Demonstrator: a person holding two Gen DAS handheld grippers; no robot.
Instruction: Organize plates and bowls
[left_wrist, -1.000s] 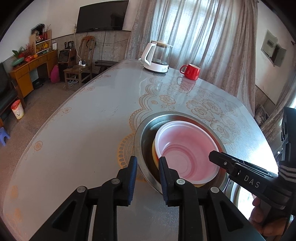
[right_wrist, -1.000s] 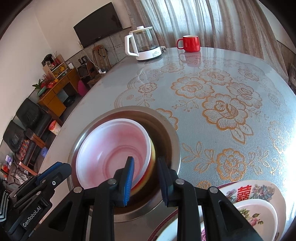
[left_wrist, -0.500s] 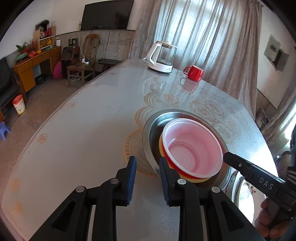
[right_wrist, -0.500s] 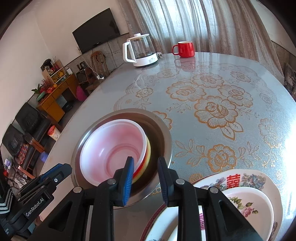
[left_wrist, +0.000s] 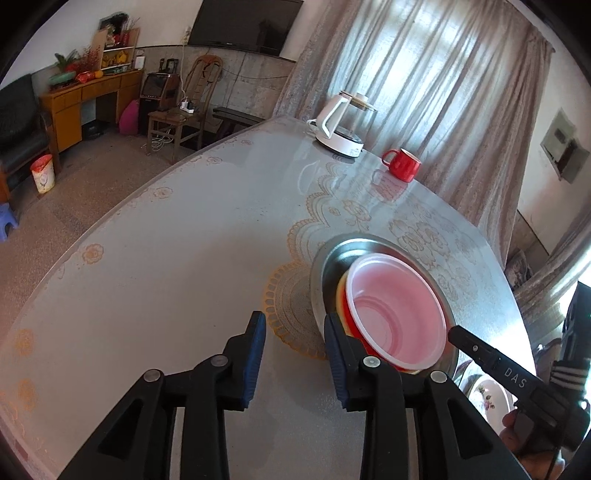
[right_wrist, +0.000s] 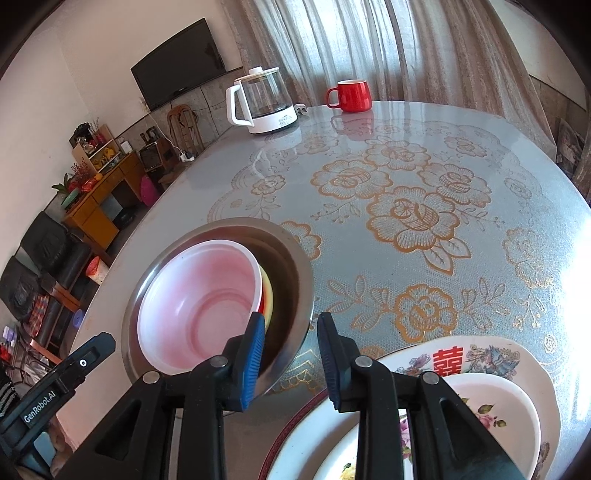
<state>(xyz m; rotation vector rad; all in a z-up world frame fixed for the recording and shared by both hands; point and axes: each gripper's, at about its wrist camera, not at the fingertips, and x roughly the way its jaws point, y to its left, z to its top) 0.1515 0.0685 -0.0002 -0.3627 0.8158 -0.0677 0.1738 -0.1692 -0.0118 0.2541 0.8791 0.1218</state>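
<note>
A steel basin (left_wrist: 317, 291) (right_wrist: 291, 266) sits on the table and holds a nested stack: a white-pink plastic bowl (left_wrist: 395, 314) (right_wrist: 199, 302) on top of red and yellow bowls. My left gripper (left_wrist: 293, 339) is open and empty, above the table at the basin's left rim. My right gripper (right_wrist: 290, 343) is open and empty, raised over the basin's near right rim. Stacked floral plates (right_wrist: 487, 369) lie at the right, under the right gripper; a sliver of them shows in the left wrist view (left_wrist: 487, 395).
A white-and-glass kettle (right_wrist: 266, 99) (left_wrist: 340, 125) and a red mug (right_wrist: 351, 96) (left_wrist: 402, 166) stand at the table's far edge by the curtains. The flowered tablecloth (right_wrist: 413, 214) covers the table. Chairs, a wooden desk and a wall TV lie beyond the left edge.
Both grippers have pulled back and risen from the basin, so the bowl stack looks smaller and farther off. The bowls stay nested in the basin.
</note>
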